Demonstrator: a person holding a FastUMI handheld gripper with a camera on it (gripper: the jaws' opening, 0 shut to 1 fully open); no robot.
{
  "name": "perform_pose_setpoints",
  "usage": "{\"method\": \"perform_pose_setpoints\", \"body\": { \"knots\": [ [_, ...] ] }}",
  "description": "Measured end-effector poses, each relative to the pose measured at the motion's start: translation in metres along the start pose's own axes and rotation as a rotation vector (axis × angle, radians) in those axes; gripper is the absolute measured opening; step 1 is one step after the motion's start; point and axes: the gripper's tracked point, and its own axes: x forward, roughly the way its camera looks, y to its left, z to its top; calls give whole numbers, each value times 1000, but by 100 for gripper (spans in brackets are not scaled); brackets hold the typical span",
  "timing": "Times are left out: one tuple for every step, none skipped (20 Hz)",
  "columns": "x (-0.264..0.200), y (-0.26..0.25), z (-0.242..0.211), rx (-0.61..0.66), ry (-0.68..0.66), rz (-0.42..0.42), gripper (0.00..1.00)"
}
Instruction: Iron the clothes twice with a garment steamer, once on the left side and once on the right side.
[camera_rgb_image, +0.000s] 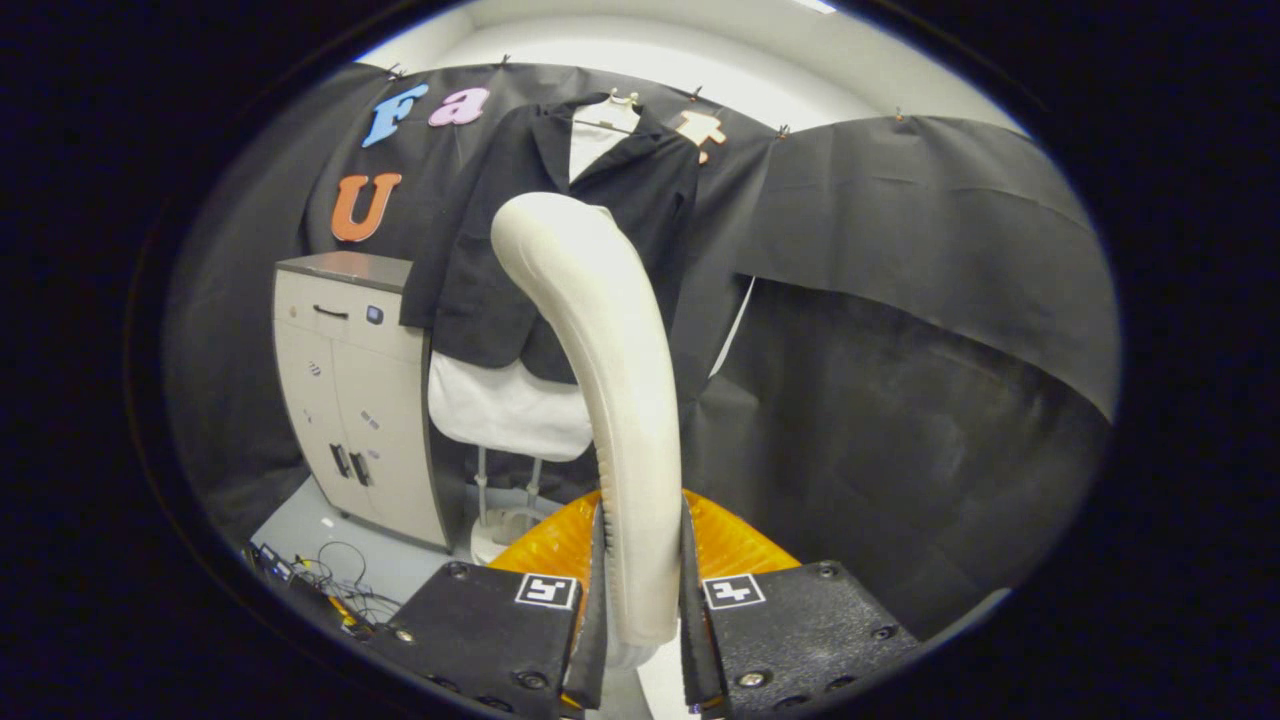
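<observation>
A cream-white garment steamer (610, 370) rises from between my fingers and curves up and to the left. My gripper (640, 590) is shut on its handle, both fingers pressing its sides. Beyond the steamer's head hangs a black jacket (500, 250) over a white shirt (505, 405) on a hanger, in front of the black cloth wall. The steamer's head stands in front of the jacket's middle; I cannot tell if it touches the cloth. An orange base (740, 545) lies just behind the fingers.
A beige cabinet (355, 390) with a grey top stands left of the hanging clothes. A white stand foot (505, 525) is under the clothes. Cables (335, 585) lie on the floor beside the left finger. Black cloth drapes the right side.
</observation>
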Motion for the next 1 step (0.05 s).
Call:
{"method": "perform_pose_setpoints", "body": {
  "knots": [
    [-5, -1, -6, 0, 6, 13, 33]
  ]
}}
